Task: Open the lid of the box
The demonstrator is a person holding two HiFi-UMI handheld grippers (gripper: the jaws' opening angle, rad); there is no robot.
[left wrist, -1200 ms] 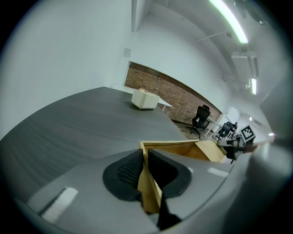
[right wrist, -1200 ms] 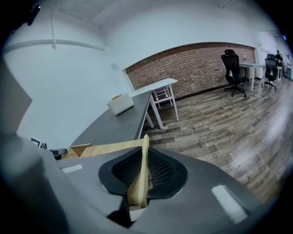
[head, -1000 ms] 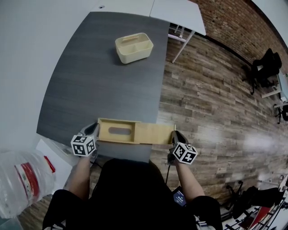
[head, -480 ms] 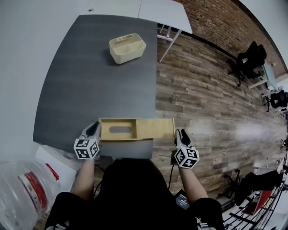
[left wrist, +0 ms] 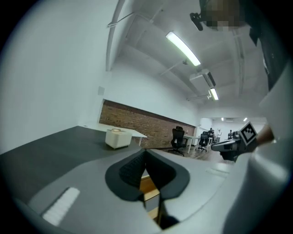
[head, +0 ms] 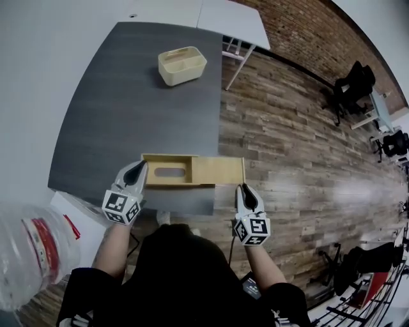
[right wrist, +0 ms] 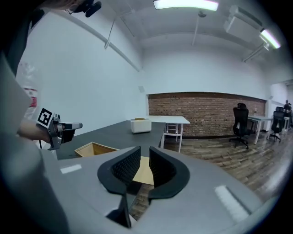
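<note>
The wooden box (head: pixel 167 171) lies at the near edge of the dark table (head: pixel 108 115). Its flat lid (head: pixel 218 171) is slid out to the right, past the table's edge, and the box's inside (right wrist: pixel 94 148) shows. My left gripper (head: pixel 137 172) is at the box's left end with its jaws together; pale wood (left wrist: pixel 147 185) shows in the slit below them. My right gripper (head: pixel 244 190) is just near of the lid's right end, apart from it. Its jaws (right wrist: pixel 144 167) are closing with a gap left and nothing pressed between them.
A cream divided basket (head: pixel 182 66) stands at the far side of the table. A white table (head: pixel 233 19) is beyond it. Wooden floor (head: pixel 287 128) lies to the right, with office chairs (head: pixel 354 86) farther off. A clear plastic bottle (head: pixel 25 255) is at the lower left.
My right gripper has let go of the lid's right end and drawn back toward me. The left gripper stays at the box's left end. The lid stays slid out.
</note>
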